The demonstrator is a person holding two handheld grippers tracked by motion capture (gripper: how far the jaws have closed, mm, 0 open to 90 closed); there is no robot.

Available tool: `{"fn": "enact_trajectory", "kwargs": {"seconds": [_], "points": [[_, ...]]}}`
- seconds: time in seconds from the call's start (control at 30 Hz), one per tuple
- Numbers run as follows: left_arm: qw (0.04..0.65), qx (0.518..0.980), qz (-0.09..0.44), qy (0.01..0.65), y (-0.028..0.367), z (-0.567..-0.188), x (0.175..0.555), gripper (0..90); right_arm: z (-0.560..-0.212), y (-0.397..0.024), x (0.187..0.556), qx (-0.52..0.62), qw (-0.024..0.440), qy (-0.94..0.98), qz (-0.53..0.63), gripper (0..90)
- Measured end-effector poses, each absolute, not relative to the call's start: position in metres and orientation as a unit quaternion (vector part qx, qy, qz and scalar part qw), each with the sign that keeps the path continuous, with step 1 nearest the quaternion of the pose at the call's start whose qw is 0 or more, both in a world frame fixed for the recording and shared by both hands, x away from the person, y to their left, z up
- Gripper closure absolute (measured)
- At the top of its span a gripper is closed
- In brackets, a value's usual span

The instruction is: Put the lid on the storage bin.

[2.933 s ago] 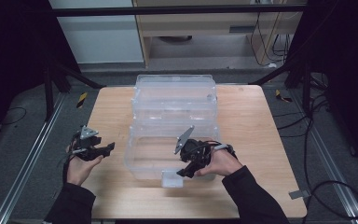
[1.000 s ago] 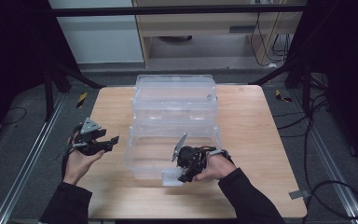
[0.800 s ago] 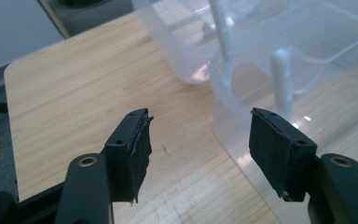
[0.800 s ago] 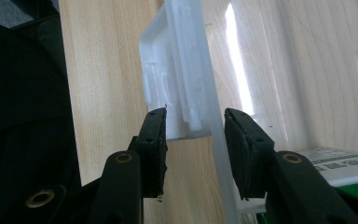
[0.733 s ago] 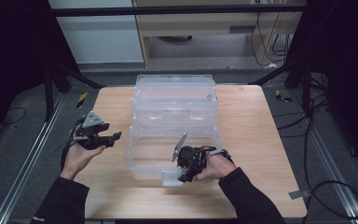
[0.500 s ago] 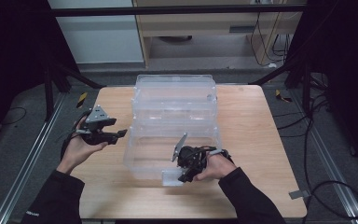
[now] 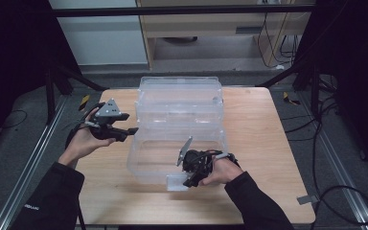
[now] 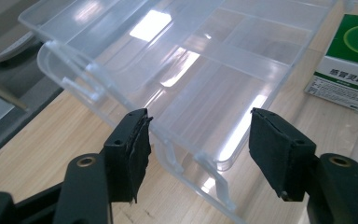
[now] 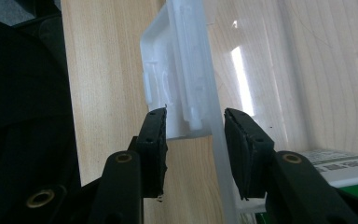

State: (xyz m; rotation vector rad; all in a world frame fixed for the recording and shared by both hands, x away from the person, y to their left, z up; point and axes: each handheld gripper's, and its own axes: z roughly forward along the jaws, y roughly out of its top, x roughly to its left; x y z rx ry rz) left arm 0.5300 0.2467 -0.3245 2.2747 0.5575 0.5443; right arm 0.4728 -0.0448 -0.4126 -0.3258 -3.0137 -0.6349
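The right gripper (image 7: pixel 188 182) holds its jaws around the latch (image 9: pixel 177 84) at the near edge of the clear plastic box (image 7: pixel 179 120) without clearly pinching it, while the left gripper (image 8: pixel 198 149) hangs open just above the box's lid, so the latching step seems in hand and the next move calls for a firm squeeze.

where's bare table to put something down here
The widest bare patch of the wooden table lies right of the clear plastic organiser box, out to the right edge. A narrower strip runs along the near edge. The left side is tight, with the left gripper beside the box.
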Motion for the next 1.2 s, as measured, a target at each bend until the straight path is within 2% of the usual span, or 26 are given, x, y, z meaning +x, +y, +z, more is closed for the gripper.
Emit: {"fn": "enact_trajectory", "kwargs": {"seconds": [0.67,1.2], "points": [[0.309,0.919,0.221,0.105,0.207,-0.29,0.551,41.2,-0.412,-0.045,0.473,-0.103,0.025,-0.974,-0.202,60.7],[0.273,0.936,0.215,0.059,0.18,-0.283,0.58,44.4,-0.412,-0.045,0.473,-0.105,0.025,-0.973,-0.202,60.9]]}}
